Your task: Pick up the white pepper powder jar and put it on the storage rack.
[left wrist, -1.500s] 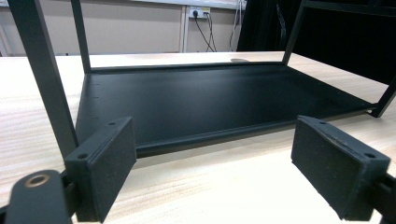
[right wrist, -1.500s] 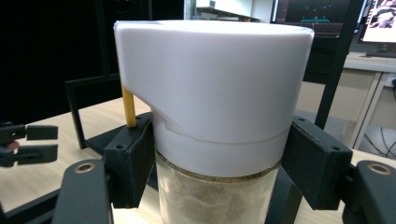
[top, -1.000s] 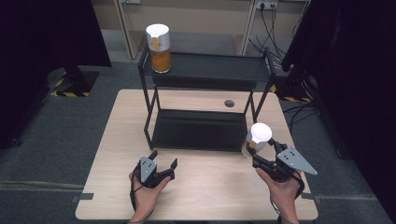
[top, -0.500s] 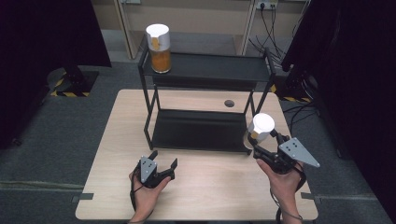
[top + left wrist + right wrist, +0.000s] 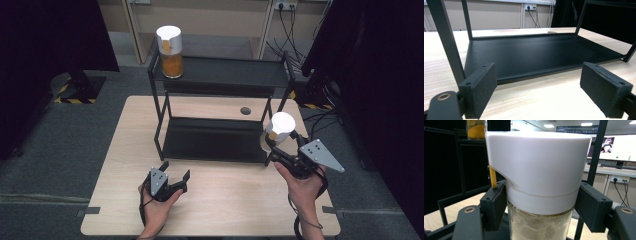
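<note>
Jar [image 5: 278, 134] with white lid and pale powder sits upright, clamped in the right tongs [image 5: 282, 147] at four o'clock on the worktop [image 5: 225, 210], beside the black rack [image 5: 215, 77]. Left tongs [image 5: 175, 172] gape empty at seven o'clock.

Black rack [image 5: 220, 80] lower shelf bare and open at front, corner posts flanking, orange-filled jar [image 5: 170, 51] occupying top shelf's left end
</note>
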`<act>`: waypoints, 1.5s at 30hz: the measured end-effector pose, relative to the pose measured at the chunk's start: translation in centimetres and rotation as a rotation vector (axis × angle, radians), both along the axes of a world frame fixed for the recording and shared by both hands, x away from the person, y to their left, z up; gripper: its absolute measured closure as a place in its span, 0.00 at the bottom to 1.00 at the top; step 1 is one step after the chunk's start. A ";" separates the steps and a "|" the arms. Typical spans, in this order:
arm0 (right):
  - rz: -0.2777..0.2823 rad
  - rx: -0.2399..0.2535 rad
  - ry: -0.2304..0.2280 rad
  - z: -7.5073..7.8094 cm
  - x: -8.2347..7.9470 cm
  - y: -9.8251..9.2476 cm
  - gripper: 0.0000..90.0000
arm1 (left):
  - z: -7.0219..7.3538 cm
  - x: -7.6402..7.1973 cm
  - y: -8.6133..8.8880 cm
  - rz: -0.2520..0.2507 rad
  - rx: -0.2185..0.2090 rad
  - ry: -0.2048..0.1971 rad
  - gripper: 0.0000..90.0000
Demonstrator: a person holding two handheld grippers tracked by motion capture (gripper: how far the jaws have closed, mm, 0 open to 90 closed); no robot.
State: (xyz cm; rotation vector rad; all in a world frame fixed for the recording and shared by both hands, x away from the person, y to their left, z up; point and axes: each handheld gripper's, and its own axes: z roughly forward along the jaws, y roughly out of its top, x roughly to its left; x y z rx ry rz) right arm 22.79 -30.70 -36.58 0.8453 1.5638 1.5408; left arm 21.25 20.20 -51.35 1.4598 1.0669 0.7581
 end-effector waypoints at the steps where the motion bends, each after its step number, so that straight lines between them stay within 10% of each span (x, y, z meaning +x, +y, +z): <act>1: 0.000 0.000 0.000 0.2 0.0 0.0 0.34 | 0.0 0.0 0.0 0.000 -0.001 0.000 0.15; 45: -0.047 0.032 -0.051 6.1 2.5 2.0 0.34 | 0.0 0.0 0.0 -0.002 0.001 0.000 0.15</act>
